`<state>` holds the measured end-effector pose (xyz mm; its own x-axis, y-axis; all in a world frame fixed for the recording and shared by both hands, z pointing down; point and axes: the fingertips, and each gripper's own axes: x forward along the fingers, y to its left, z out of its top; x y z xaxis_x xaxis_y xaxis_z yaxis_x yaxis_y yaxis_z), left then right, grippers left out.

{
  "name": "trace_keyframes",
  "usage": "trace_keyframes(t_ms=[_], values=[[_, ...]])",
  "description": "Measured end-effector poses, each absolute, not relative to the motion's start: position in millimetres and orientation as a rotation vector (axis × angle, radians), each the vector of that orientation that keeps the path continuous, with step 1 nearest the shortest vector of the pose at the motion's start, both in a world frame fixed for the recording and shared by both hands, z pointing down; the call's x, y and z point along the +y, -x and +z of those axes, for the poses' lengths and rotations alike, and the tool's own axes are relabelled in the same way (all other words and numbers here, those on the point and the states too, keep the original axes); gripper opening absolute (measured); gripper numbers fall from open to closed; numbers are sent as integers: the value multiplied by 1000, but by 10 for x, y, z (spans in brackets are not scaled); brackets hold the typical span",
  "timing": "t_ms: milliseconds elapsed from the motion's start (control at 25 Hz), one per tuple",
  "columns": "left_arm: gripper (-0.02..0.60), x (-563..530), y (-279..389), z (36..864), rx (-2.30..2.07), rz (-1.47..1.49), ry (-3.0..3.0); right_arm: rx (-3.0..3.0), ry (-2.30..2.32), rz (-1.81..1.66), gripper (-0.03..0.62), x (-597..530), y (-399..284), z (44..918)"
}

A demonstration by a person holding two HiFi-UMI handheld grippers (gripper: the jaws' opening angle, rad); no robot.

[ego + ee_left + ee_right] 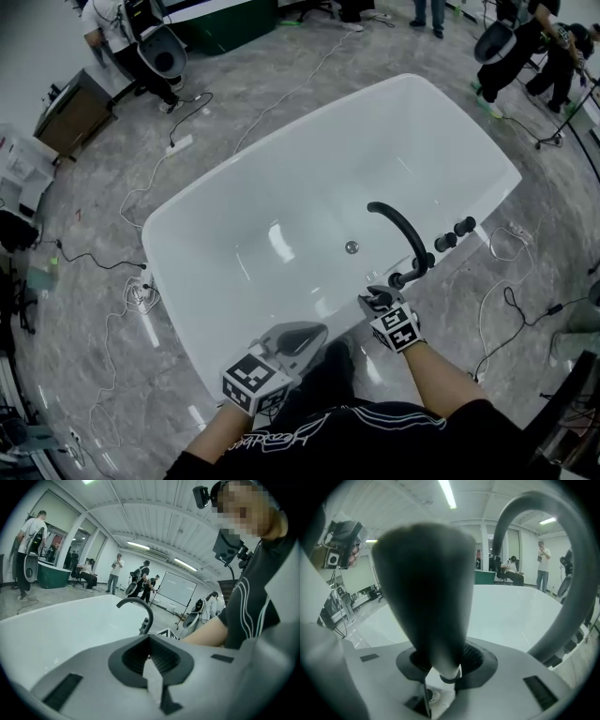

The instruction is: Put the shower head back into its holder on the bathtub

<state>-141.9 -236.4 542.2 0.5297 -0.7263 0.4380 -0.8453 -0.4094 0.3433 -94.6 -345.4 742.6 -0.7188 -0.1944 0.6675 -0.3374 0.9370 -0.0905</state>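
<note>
Your right gripper is squeezing the shower head, thin end down, beside the spout at the tub edge. It looks not yet in its holder, so push it in and let go. Your left gripper is closed and holds nothing.

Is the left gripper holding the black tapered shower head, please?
No: the left gripper is shut and empty, while the black tapered shower head sits clamped in the right gripper.
</note>
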Motion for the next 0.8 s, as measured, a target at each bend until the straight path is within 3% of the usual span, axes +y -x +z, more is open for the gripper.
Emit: trace_keyframes(t_ms=[120, 280, 400, 800], values=[[5, -2350, 1410, 5426, -1273, 305, -2237, -2389, -331, 238, 121, -3400, 1028, 7401], [5, -2336, 1341, 5360, -1275, 300, -2249, -2401, -355, 116, 187, -3455, 976, 7252], [5, -2320, 1292, 5303, -1271, 311, -2278, -2458, -386, 64, 199, -3468, 869, 6990], [5, -2126, 722, 4641, -1168, 171, -2426, -2779, -375, 174, 201, -2802, 258, 5003]])
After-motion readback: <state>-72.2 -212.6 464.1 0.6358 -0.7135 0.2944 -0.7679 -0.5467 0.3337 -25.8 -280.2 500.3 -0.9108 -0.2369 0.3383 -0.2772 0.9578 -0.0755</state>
